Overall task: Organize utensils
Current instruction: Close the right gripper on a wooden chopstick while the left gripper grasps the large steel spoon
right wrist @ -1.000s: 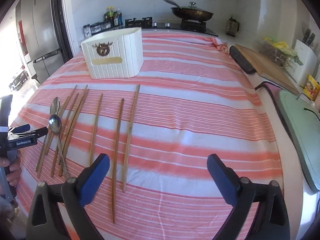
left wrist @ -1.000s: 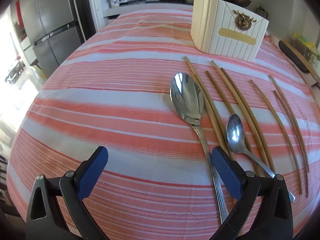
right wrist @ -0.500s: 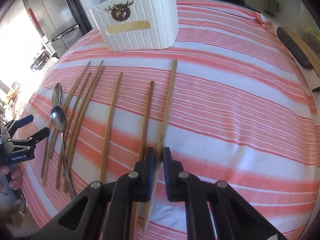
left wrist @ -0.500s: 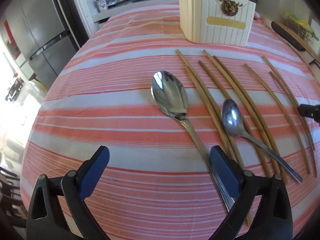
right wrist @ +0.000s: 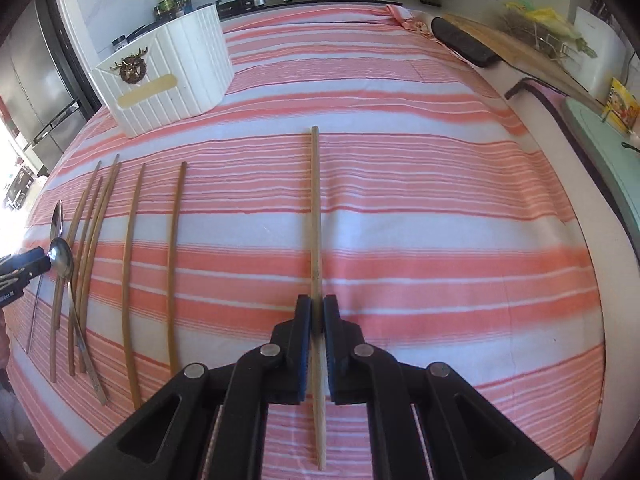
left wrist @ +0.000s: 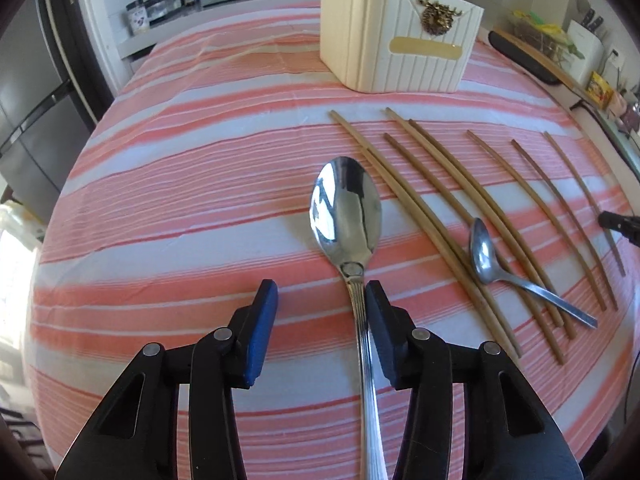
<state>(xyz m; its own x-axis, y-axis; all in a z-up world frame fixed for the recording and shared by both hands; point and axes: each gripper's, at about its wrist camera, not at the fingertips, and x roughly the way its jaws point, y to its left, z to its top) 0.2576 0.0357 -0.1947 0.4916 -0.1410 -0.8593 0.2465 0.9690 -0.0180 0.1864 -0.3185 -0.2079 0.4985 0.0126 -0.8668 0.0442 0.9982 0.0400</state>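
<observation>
My left gripper (left wrist: pixel 320 300) is open, its fingers either side of the handle of a large steel spoon (left wrist: pixel 347 216) that lies on the striped cloth; the handle runs close along the right finger. A small spoon (left wrist: pixel 486 258) and several wooden chopsticks (left wrist: pixel 432 216) lie to the right. My right gripper (right wrist: pixel 317 312) is shut on one wooden chopstick (right wrist: pixel 315 208), which points away towards the back. A white ribbed utensil holder (left wrist: pixel 400 56) stands at the back; in the right wrist view the holder (right wrist: pixel 168 80) is at far left.
The table carries a pink-and-white striped cloth (right wrist: pixel 440 200). More chopsticks (right wrist: pixel 132 260) and the small spoon (right wrist: pixel 62 260) lie left of my right gripper. A dark board (right wrist: pixel 464 44) and a counter with a rack sit at the right edge. A fridge (left wrist: pixel 28 100) stands at left.
My left gripper has moved right and forward and narrowed around the large spoon's handle. My right gripper has stayed shut on the chopstick and carried it right, away from the other chopsticks.
</observation>
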